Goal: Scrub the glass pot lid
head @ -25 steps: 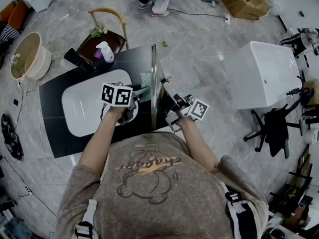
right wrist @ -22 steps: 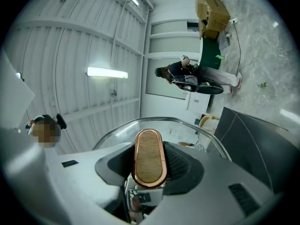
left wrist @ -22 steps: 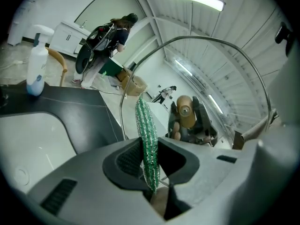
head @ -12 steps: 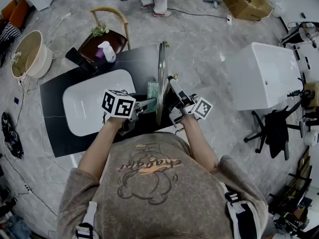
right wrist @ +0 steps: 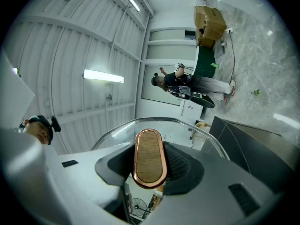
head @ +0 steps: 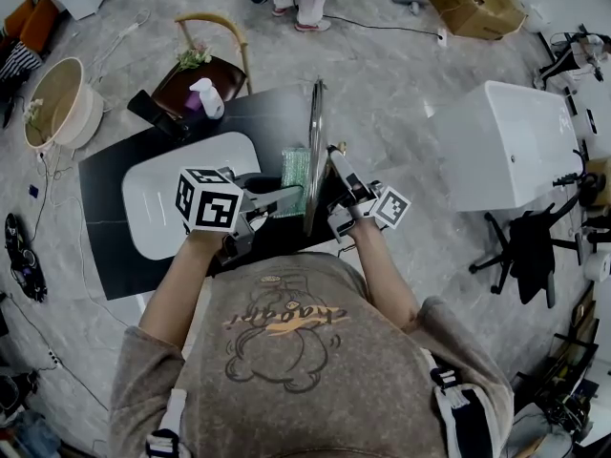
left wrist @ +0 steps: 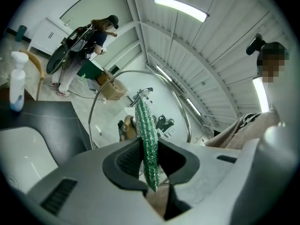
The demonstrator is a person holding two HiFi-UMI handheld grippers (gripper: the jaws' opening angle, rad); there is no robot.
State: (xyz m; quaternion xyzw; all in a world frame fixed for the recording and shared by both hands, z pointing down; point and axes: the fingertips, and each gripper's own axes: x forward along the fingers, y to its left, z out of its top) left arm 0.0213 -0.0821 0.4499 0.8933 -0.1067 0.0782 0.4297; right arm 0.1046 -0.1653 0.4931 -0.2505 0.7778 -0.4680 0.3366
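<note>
Right tongs (right wrist: 150,170) clamp the wooden oval knob (right wrist: 148,149) of the round glass pot lid (head: 314,151), held edge-on. Left tongs (left wrist: 151,165) pinch a green scouring pad (left wrist: 146,135) at its nine o'clock.

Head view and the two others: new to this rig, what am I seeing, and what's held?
No robot: a person holds a two-jaw gripper in each hand. The head view looks down from the person's head; the other two ride on the grippers, looking along their jaws. The left gripper is shut on a green pad. The right gripper is shut on the handle of the glass lid, held on edge over a black table with a white tray.
</note>
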